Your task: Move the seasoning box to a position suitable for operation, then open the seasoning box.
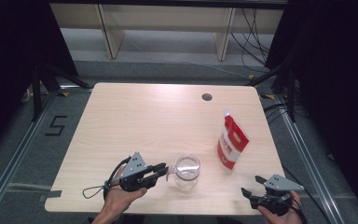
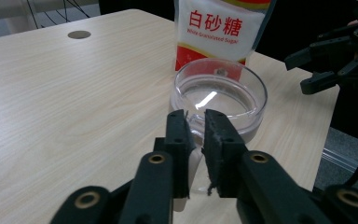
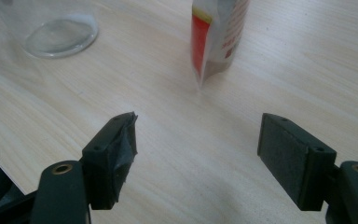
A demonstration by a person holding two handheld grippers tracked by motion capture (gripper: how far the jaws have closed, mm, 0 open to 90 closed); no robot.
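A clear plastic cup (image 1: pixel 188 172) with a side handle (image 1: pixel 171 169) stands near the table's front edge. My left gripper (image 1: pixel 164 168) is shut on that handle; in the left gripper view the thin clear handle (image 2: pixel 195 122) sits pinched between the two pads of the left gripper (image 2: pixel 196 127), with the cup (image 2: pixel 219 93) just beyond. A red and white pouch of white sugar (image 1: pixel 231 142) stands upright to the cup's right, also seen behind the cup as the pouch (image 2: pixel 221 28). My right gripper (image 1: pixel 252 185) rests open at the front right corner, nothing between its jaws (image 3: pixel 198 135).
The light wooden table (image 1: pixel 135 121) has a round cable hole (image 1: pixel 207 97) near its far edge. In the right gripper view the cup (image 3: pixel 60 30) and pouch (image 3: pixel 216 32) stand ahead. The right gripper (image 2: pixel 314 65) shows beyond the cup from the left.
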